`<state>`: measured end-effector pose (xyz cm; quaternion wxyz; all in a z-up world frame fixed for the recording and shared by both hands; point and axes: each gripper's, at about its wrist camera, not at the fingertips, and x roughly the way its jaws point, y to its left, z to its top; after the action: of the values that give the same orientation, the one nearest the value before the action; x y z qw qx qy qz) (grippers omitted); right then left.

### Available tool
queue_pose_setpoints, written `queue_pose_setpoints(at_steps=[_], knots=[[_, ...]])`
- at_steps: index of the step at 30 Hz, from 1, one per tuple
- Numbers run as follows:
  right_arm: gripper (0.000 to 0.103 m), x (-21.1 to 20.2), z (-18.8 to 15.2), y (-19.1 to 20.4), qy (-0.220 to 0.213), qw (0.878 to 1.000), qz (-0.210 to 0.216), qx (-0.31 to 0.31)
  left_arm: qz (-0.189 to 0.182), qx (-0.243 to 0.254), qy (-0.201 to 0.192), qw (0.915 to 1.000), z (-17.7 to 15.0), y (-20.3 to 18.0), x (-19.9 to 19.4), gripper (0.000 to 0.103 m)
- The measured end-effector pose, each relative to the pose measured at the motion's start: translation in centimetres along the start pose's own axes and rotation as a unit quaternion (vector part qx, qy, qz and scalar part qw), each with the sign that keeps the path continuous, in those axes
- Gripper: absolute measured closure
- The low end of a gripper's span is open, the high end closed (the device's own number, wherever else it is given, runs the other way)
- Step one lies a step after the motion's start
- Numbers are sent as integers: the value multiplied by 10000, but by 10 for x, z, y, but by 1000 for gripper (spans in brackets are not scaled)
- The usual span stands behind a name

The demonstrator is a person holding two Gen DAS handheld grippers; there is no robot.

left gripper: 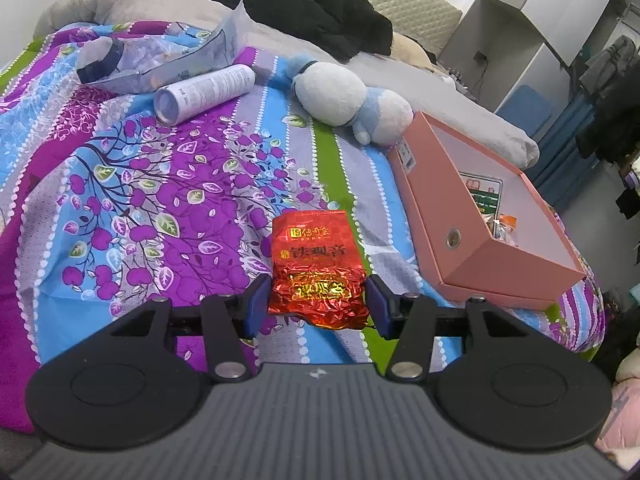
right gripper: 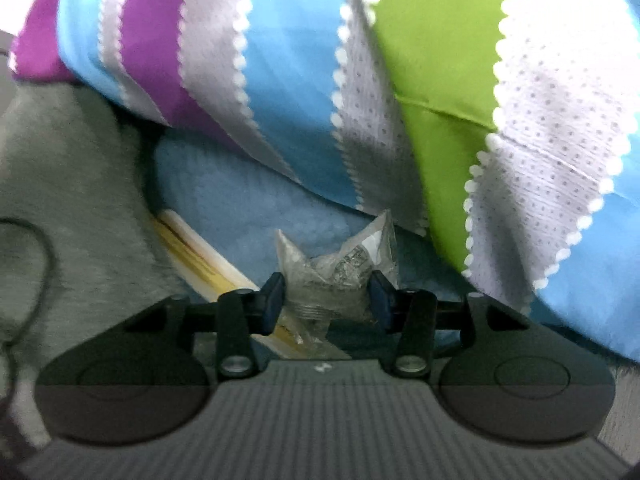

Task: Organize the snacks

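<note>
Left gripper (left gripper: 318,306): clamped on red tea packet (left gripper: 314,264), pads pressing both crinkled sides, packet raised over the bedspread.
Red packet: foil, gold characters on front, upright between the fingers, top pointing away from the camera.
Pink box (left gripper: 460,216): open, on bedspread (left gripper: 160,184) to the right of the packet, a few snack packs inside at its near end.
Right gripper (right gripper: 326,296): clamped on clear wrapper (right gripper: 340,268), pads touching both sides; view blurred.
Wrapper: crumpled, printed, corners sticking up past the fingertips, over blue fleece (right gripper: 240,184).
Further on bed: plush toy (left gripper: 344,96), white tube (left gripper: 204,92) lying flat, foil bag (left gripper: 160,60) behind it, black clothes (left gripper: 320,12).
</note>
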<state>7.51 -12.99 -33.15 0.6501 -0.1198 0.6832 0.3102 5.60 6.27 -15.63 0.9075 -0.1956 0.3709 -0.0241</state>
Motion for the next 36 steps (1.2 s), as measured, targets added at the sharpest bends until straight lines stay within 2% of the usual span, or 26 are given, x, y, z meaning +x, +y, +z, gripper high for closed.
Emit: queue_pose_setpoints(at_steps=[9,13,22,29,34,36], knots=[[56,-64,1,11,-734,9958,541,108,-8,90,-72,9999,7,-9,-7,46],[56,-94,2,14,-1191,9912,558,153,-62,191,-101,9997,10,-18,-9,46],[57,-154,-1,7,-2161,9756,263,281,-194,409,-197,9988,21,-43,-13,46],[59,-200,-3,-9,-2967,9538,-77,459,-367,682,-320,9965,38,-70,-15,46],[61,-231,-10,-21,-3613,9281,-627,638,-551,884,-402,9938,52,-96,-12,46],[62,-241,-15,-29,-3851,9170,-687,784,-648,935,-430,9926,59,-107,-9,46]])
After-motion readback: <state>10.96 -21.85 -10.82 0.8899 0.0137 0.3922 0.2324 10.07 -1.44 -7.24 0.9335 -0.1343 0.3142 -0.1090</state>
